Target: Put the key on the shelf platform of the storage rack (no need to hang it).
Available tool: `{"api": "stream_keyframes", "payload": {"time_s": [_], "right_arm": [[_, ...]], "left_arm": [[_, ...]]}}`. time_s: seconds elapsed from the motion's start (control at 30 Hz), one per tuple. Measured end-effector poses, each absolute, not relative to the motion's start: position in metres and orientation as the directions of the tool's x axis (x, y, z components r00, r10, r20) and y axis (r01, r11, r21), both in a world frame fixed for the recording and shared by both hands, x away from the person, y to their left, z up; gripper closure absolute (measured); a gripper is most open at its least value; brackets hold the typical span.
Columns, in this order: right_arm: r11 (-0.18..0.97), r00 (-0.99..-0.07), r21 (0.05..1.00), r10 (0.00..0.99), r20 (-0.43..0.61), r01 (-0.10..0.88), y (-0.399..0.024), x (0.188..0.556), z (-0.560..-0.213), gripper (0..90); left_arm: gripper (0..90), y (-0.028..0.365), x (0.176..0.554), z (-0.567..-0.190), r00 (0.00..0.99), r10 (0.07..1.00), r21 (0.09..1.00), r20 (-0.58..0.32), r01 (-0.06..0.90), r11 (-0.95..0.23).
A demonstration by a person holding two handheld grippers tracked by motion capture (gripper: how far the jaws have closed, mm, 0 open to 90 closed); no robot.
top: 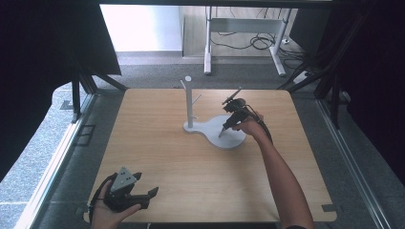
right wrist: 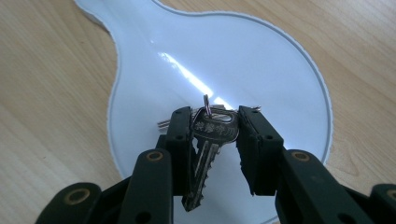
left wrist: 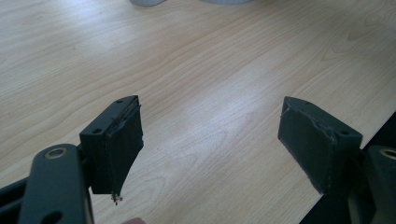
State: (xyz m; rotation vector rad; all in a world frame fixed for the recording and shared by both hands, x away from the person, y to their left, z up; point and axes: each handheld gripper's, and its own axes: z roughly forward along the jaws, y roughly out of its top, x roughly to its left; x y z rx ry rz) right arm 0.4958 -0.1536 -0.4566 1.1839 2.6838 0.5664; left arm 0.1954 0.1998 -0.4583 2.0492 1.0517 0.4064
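A bunch of silver keys [right wrist: 211, 135] on a small ring [right wrist: 206, 103] sits between the pads of my right gripper [right wrist: 215, 120], which is shut on the head of one key; its blade points back toward the camera. The gripper hangs just over the round dish part of a white stand base [right wrist: 261, 60]. In the high view my right gripper [top: 223, 130] tilts down onto that base [top: 235, 141], right of the white post with pegs [top: 189, 100]. My left gripper [top: 147, 198] rests at the table's near left corner, jaws wide apart over bare wood [left wrist: 210, 135].
The wooden table [top: 181, 162] has bare room between the stand and the left gripper. Its near edge lies close by the left gripper's right jaw. Beyond the far edge are grey floor and a desk frame [top: 243, 43] with cables.
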Motion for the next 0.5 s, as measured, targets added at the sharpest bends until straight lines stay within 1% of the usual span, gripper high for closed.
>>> {"api": "stream_keyframes", "payload": {"time_s": [0.27, 0.5], "right_arm": [[0.596, -0.655, 0.388, 0.755, 0.029, 0.703, -0.160, 0.499, -0.472, 66.8], [0.607, -0.659, 0.368, 0.752, 0.020, 0.705, -0.163, 0.498, -0.484, 66.3]], "left_arm": [[22.3, 0.198, 0.196, -0.459, 0.607, 0.792, 0.759, -0.066, 0.545, -0.355], [22.3, 0.196, 0.196, -0.460, 0.612, 0.788, 0.759, -0.065, 0.543, -0.359]]}}
